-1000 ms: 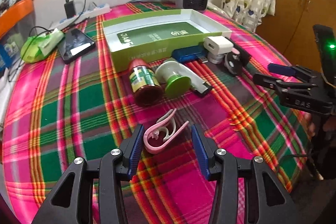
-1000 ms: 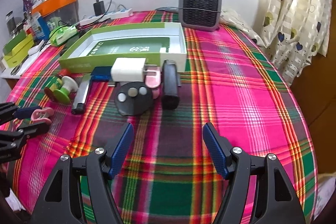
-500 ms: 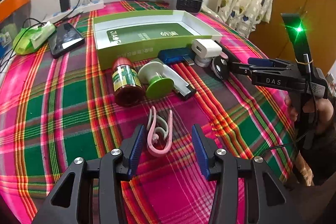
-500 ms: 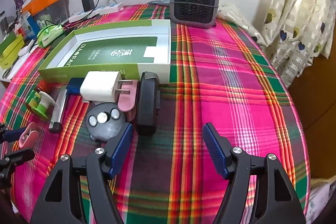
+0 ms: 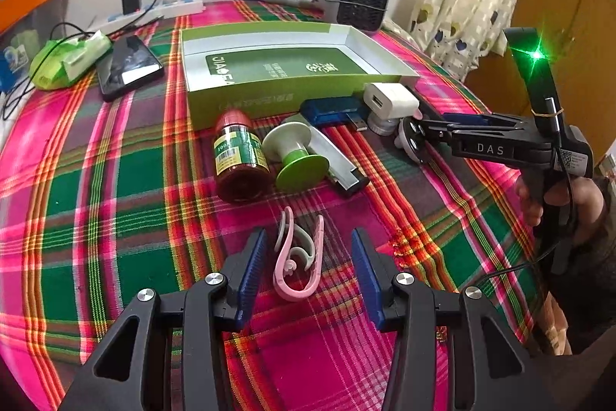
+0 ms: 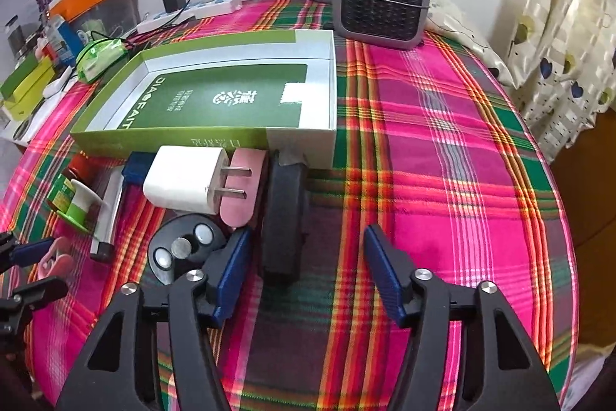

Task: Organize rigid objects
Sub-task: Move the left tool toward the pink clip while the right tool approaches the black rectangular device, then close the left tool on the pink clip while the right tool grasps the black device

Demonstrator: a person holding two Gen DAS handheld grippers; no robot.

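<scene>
Left claw point(image 5: 308, 272) gapes wide around the pink plastic clip point(image 5: 296, 259) on the plaid-covered counter point(image 5: 115, 203), clip's long axis running away, prongs pointing toward the red bottle point(image 5: 240, 156); right claw point(image 6: 308, 276) also spread, empty.

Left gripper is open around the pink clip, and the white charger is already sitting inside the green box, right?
Not quite. The white charger lies on the cloth outside the green box, against its front wall, as the right wrist view shows. The left gripper is indeed open around the pink clip.
</scene>
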